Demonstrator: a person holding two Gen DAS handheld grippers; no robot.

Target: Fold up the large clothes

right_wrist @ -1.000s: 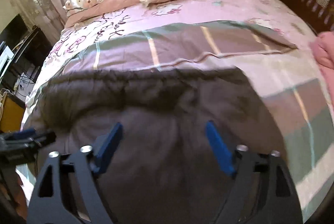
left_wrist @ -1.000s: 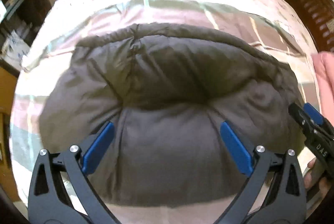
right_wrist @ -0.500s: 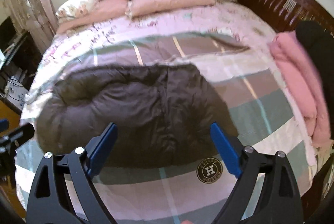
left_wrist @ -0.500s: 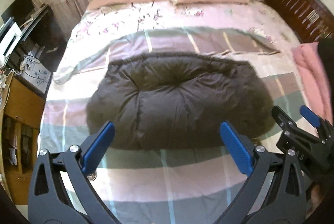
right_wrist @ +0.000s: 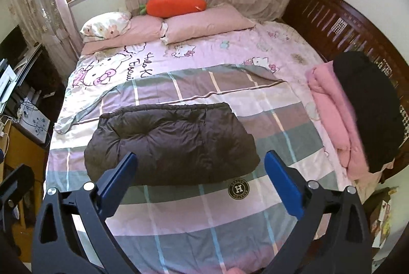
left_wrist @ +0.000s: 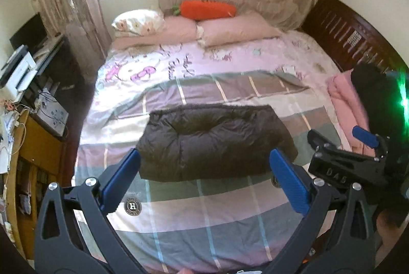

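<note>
A dark grey puffy jacket (left_wrist: 214,141) lies folded into a compact rectangle on the checked quilt (left_wrist: 204,210) in the middle of the bed; it also shows in the right wrist view (right_wrist: 171,143). My left gripper (left_wrist: 204,179) is open and empty, held above the quilt in front of the jacket. My right gripper (right_wrist: 202,179) is open and empty too, held back from the jacket; it shows at the right of the left wrist view (left_wrist: 345,143).
A folded pink garment (right_wrist: 332,115) and a black garment (right_wrist: 368,105) lie at the bed's right side by the dark wooden frame (right_wrist: 332,18). Pillows (right_wrist: 204,21) and an orange carrot cushion (right_wrist: 176,5) lie at the head. A desk with clutter (left_wrist: 25,100) stands left.
Both grippers have pulled up and back from the jacket, which now lies folded on the quilt at a distance. Both stayed open.
</note>
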